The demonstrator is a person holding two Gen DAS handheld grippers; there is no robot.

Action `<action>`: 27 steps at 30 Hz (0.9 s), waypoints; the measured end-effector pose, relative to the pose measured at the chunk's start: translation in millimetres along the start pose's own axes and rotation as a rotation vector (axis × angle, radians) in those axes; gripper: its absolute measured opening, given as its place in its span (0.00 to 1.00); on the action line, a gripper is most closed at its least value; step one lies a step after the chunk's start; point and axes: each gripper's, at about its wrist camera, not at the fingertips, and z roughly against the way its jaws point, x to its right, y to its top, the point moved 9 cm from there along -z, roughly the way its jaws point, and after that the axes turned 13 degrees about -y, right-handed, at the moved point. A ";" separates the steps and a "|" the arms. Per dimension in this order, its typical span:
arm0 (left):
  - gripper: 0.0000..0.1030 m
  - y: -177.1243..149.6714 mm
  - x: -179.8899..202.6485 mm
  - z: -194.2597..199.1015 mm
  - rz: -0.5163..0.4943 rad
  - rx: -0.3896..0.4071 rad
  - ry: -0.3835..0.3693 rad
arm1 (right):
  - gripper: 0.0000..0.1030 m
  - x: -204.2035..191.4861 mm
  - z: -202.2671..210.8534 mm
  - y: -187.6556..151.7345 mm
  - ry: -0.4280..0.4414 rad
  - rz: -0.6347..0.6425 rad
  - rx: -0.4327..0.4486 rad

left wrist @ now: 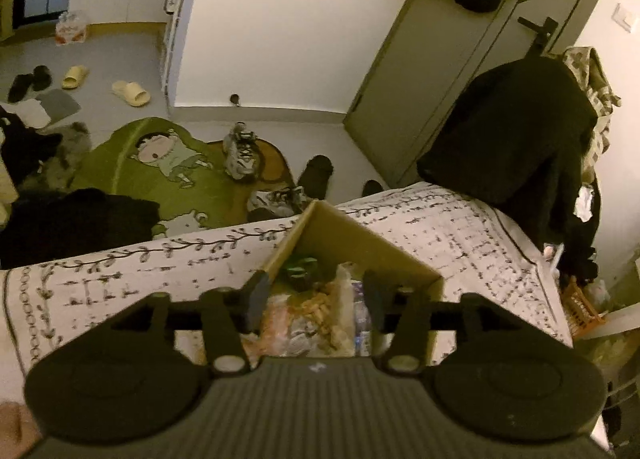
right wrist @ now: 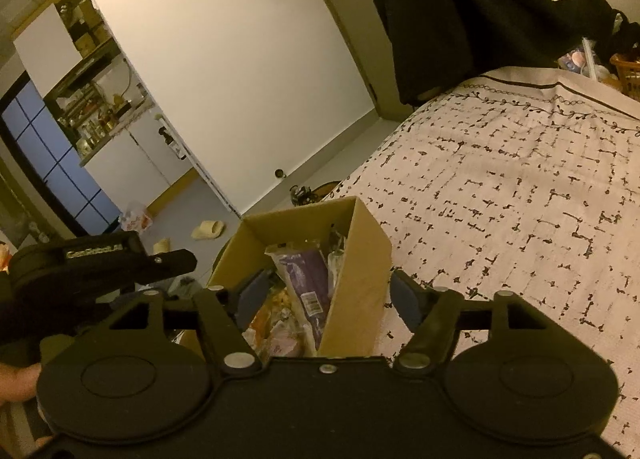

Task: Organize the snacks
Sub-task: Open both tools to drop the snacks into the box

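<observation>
Cardboard box (left wrist: 400,255) of packaged snacks sits open on a bed whose cream bedspread (left wrist: 120,279) carries a dark dashed print and a vine border. Beyond the bed's edge the floor is crowded: a green cartoon rug (left wrist: 160,163), grey sneakers (left wrist: 240,151), pale yellow slippers (left wrist: 130,93) and heaps of dark clothing. A black garment (left wrist: 508,131) hangs over the bed's far corner, beside a grey-green door (left wrist: 420,79).

Left gripper (left wrist: 316,295) hovers just above the box's near end, its jaws apart with nothing pressed between the pads; crinkled clear and orange snack packets (left wrist: 320,319) lie directly below, and a small green item rests deeper in the box.

Right gripper (right wrist: 330,295) is also spread, straddling the box's right wall (right wrist: 356,291): one finger (right wrist: 252,295) over the contents, the other outside above the bedspread, neither touching the cardboard as far as can be seen. A long purple snack packet (right wrist: 306,279) lies just ahead of that inner finger, leaning against the right wall, its long axis running away from the gripper toward the box's far end, barcode end nearest. The left gripper's body shows at the left of the right wrist view.
</observation>
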 end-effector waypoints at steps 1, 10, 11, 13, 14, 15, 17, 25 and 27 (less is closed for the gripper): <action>0.58 -0.7 -0.9 1.9 -0.006 -0.003 0.009 | 0.68 -0.4 0.4 -0.3 -0.001 0.005 0.001; 0.64 -9.9 -2.4 17.0 -0.043 -0.047 0.007 | 0.84 6.2 12.9 5.6 -0.041 0.033 0.025; 0.65 -11.5 -1.7 19.4 -0.050 -0.049 0.003 | 0.84 8.1 13.3 6.2 -0.046 0.033 0.022; 0.70 -14.2 -1.5 24.6 -0.061 -0.052 0.005 | 0.85 10.9 15.5 8.5 -0.071 0.033 0.025; 0.70 -15.2 -2.0 27.1 -0.063 -0.055 0.007 | 0.88 12.1 16.8 9.4 -0.078 0.032 0.030; 0.70 -15.9 -2.4 30.1 -0.066 -0.059 0.007 | 0.89 12.5 18.4 10.9 -0.084 0.032 0.032; 0.70 -18.1 -2.8 36.7 -0.075 -0.067 -0.003 | 0.91 12.9 22.9 12.8 -0.096 0.036 0.041; 0.75 -17.8 -1.7 61.8 -0.120 -0.057 -0.037 | 0.98 10.9 42.7 13.3 -0.156 0.100 0.079; 0.76 -17.4 -1.7 66.2 -0.126 -0.053 -0.042 | 0.98 10.5 48.3 16.9 -0.170 0.095 0.092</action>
